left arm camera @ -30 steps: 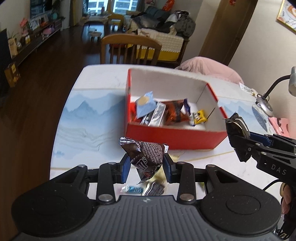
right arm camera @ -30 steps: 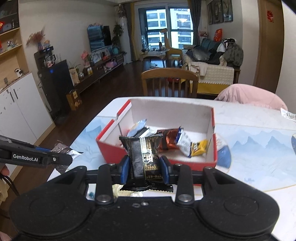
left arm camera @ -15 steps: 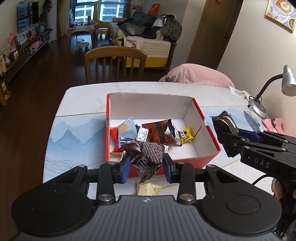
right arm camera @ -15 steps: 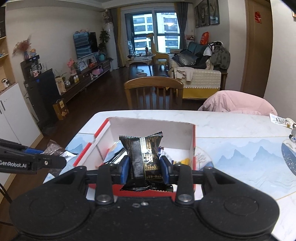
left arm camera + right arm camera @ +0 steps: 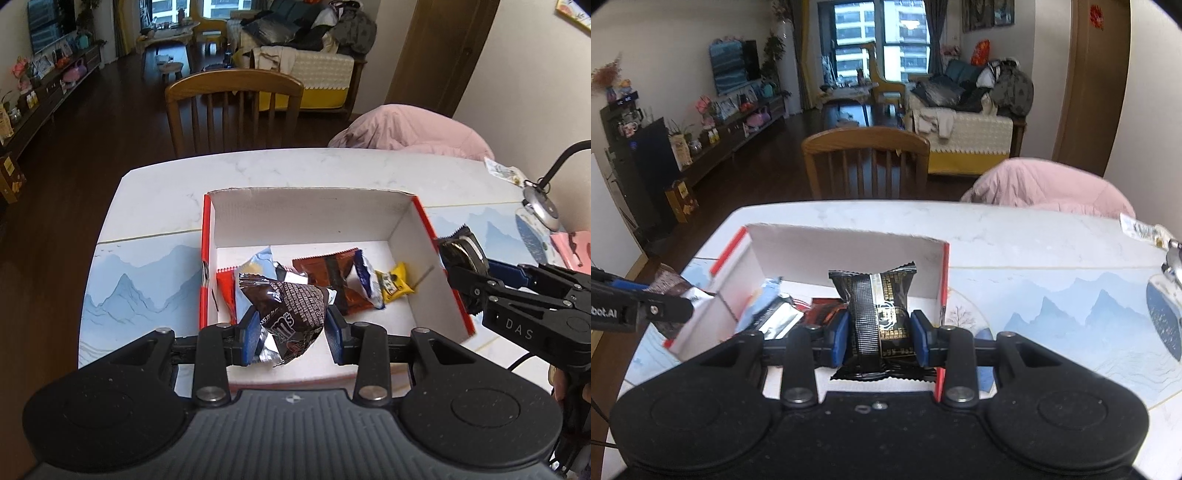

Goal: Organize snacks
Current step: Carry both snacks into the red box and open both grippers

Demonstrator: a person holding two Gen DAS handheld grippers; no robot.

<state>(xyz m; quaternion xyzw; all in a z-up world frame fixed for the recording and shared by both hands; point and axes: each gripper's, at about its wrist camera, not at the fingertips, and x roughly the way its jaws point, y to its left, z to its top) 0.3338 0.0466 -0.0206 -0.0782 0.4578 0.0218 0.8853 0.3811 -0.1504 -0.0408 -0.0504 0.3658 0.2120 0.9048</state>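
Brown M&M's packet [image 5: 286, 306] is clamped between the blue pads of the left gripper [image 5: 290, 330], above the near left part of the red cardboard box [image 5: 448, 295]. Loose snack packets [image 5: 332, 280] lie on the box floor at 12 o'clock of the packet. The right gripper [image 5: 463, 275] enters at 3 o'clock, over the box's right wall.

Right wrist view: the right gripper [image 5: 879, 336] is closed on a black-and-gold snack pack [image 5: 877, 314], held upright over the box [image 5: 846, 258]. The left gripper [image 5: 681, 308] shows at 9 o'clock. The box sits on a marble table [image 5: 1015, 236].
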